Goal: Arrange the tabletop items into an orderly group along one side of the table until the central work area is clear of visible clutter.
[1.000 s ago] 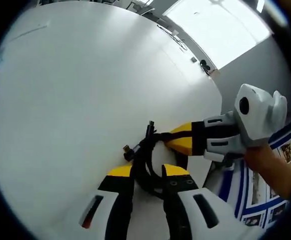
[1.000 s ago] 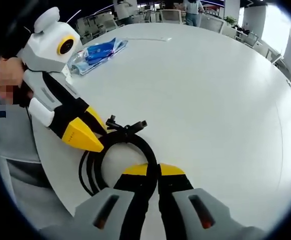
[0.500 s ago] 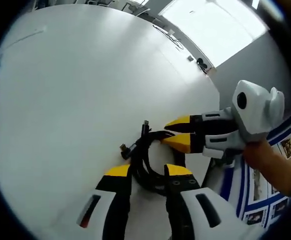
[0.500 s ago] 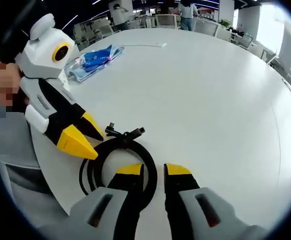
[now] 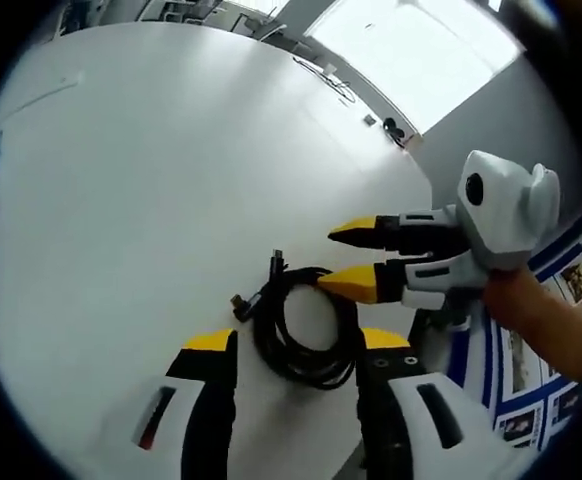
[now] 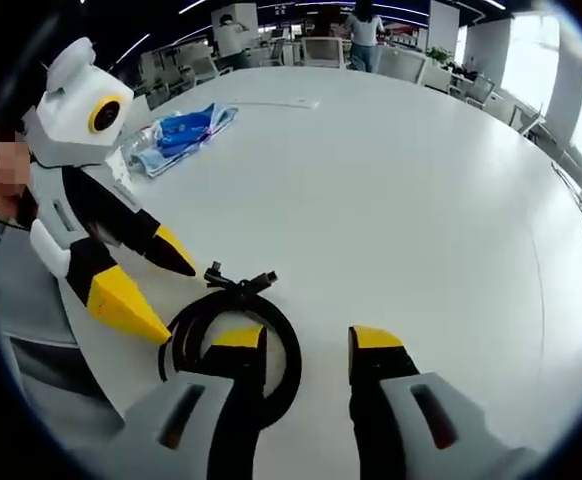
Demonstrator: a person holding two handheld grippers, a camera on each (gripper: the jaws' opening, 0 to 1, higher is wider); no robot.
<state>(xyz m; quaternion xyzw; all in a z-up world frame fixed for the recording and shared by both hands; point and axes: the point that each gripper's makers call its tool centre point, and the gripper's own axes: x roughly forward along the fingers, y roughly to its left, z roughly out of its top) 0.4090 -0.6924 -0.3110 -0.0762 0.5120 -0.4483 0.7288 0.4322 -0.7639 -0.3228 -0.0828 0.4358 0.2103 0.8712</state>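
Observation:
A black coiled cable with two plugs lies flat on the white table, near its edge. My left gripper is open, its yellow tips on either side of the coil and a little above it. My right gripper comes in from the right, open, with its lower tip at the coil's rim. In the right gripper view the cable lies partly under the left jaw of my right gripper, which is open and holds nothing. My left gripper stands open beside the coil.
A blue plastic packet lies on the table further off on the left. Chairs and a standing person are beyond the far edge. A blue-striped poster is past the table's near edge.
My right gripper was shut on the cable and has opened. My left gripper's jaws have spread wide. The coil now rests loose on the table.

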